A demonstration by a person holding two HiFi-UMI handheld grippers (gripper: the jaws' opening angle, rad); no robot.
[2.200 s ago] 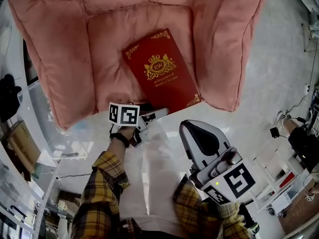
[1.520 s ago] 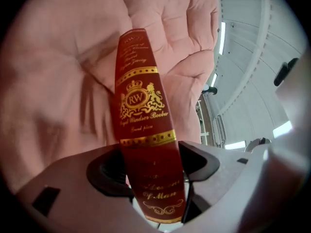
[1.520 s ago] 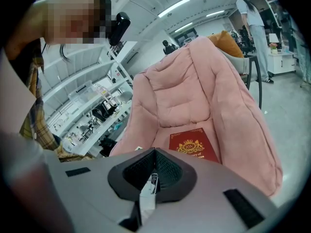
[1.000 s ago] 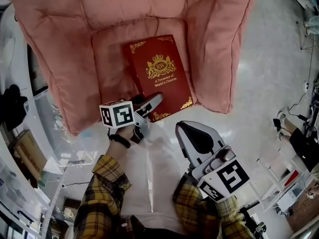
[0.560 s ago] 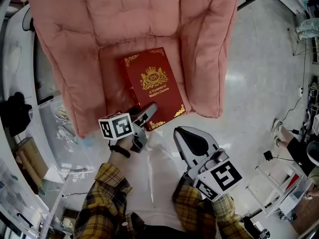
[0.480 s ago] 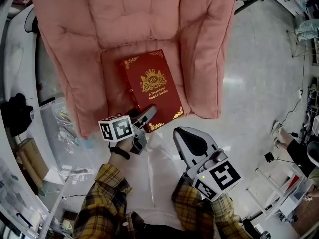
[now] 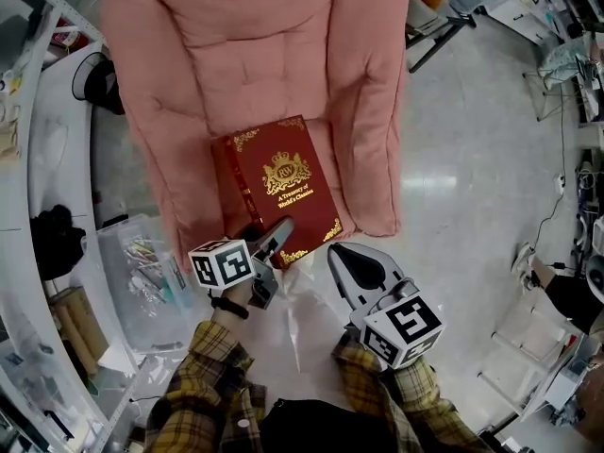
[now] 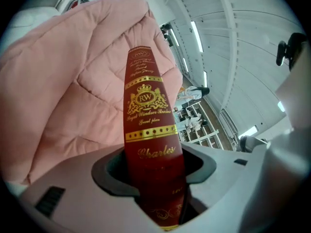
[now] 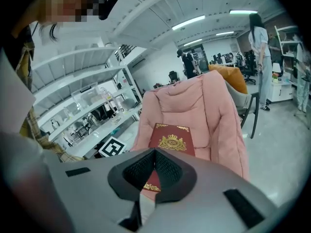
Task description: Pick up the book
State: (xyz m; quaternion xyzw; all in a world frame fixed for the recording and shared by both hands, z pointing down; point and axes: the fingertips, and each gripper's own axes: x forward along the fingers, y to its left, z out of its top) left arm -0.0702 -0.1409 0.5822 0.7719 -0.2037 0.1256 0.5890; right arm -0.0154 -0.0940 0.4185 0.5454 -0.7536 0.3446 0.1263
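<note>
from the head view, the book (image 7: 278, 185) lies cover-up over the seat of the pink chair (image 7: 245, 45), its near end over the seat's front edge, which is why it can be taken from the front. the left claw (image 7: 276, 232) bites that near end at the spine-side corner; we judge the corner was chosen because it is the part that juts out towards us. the right claw (image 7: 338, 253) hangs just beside the book's other near corner, apart from it, over the floor (image 7: 472, 187). from the left claw's own view, the spine stands straight up out of the jaws, which sit well apart with the pads pressed on either face, so the claw is clamped on the book's thickness. chair fabric fills the left behind it and open room the right, so we think the book is tipped up, its near end off the cushion, though we cannot tell if the far end rests on it. from the right claw's view, the jaws are together with nothing between them; the book shows beyond them on the chair, and this claw touches nothing.
</note>
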